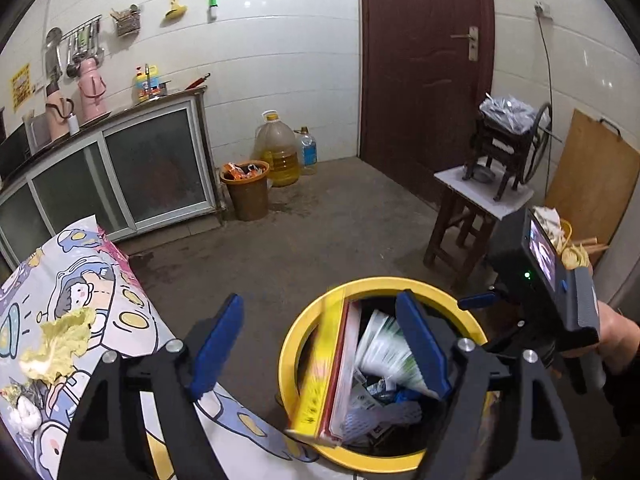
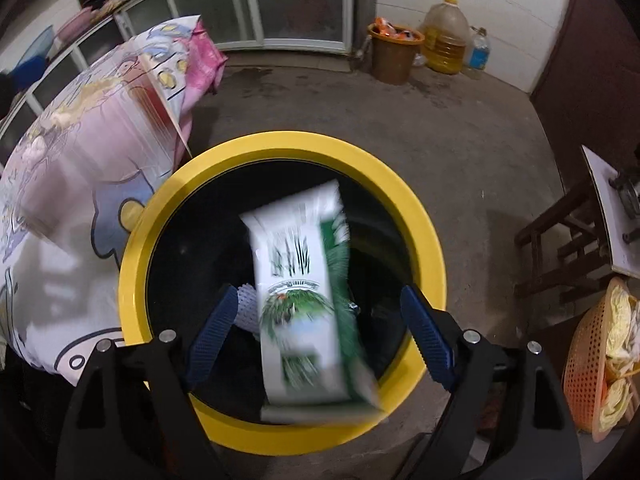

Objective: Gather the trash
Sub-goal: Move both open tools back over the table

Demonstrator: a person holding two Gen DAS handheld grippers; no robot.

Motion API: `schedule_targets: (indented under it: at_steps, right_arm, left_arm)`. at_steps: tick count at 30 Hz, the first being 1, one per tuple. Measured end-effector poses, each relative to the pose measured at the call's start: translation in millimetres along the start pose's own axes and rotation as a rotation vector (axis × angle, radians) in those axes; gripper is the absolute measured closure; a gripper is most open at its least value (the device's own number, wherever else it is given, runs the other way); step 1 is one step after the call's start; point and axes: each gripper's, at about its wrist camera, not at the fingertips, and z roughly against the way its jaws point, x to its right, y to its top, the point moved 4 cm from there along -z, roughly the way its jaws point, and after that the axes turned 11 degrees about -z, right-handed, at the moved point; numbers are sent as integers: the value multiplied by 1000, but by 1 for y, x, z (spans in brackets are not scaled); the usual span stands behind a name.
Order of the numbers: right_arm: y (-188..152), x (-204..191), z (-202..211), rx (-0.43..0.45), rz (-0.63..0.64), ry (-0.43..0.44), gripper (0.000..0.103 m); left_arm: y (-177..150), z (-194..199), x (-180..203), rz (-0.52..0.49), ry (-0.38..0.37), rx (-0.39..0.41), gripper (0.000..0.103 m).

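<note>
Box (image 2: 304,304) inside bin rim (image 2: 280,148).

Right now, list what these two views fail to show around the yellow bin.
- Green-and-white packet: print unreadable, motion blur, right wrist view.
- Red-and-yellow flat box: lettering smeared by blur; left wrist view.
- Yellow bin bottom: hidden under trash and dark liner, both views.
- Bin's near rim: covered by the left tool and right tool bodies.
- Table scraps: cut off by the fisheye edge, left wrist view.

Green and white packet (image 2: 302,300): I see print, too blurred to read.
Yellow wall notice (image 1: 20,86): too small to read.
</note>
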Motion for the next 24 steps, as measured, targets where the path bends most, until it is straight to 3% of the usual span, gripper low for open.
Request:
schedule_targets:
  at_steps: [7, 15, 21, 24]
  right_arm:
    - [-7, 13, 8, 8, -33, -18, 23]
    - [-14, -8, 25, 42, -18, 49, 23]
    - [0, -51, 56, 125, 19, 178, 23]
    - [7, -76, 68, 157, 51, 234, 22]
  left_arm:
    - [-7, 15, -21, 94, -16, 24, 17]
    - [-31, 60, -77, 206, 57, 54, 8]
    - [-68, 113, -124, 188, 183, 67, 8]
    - [-99, 144, -151, 175, 289, 48, 8]
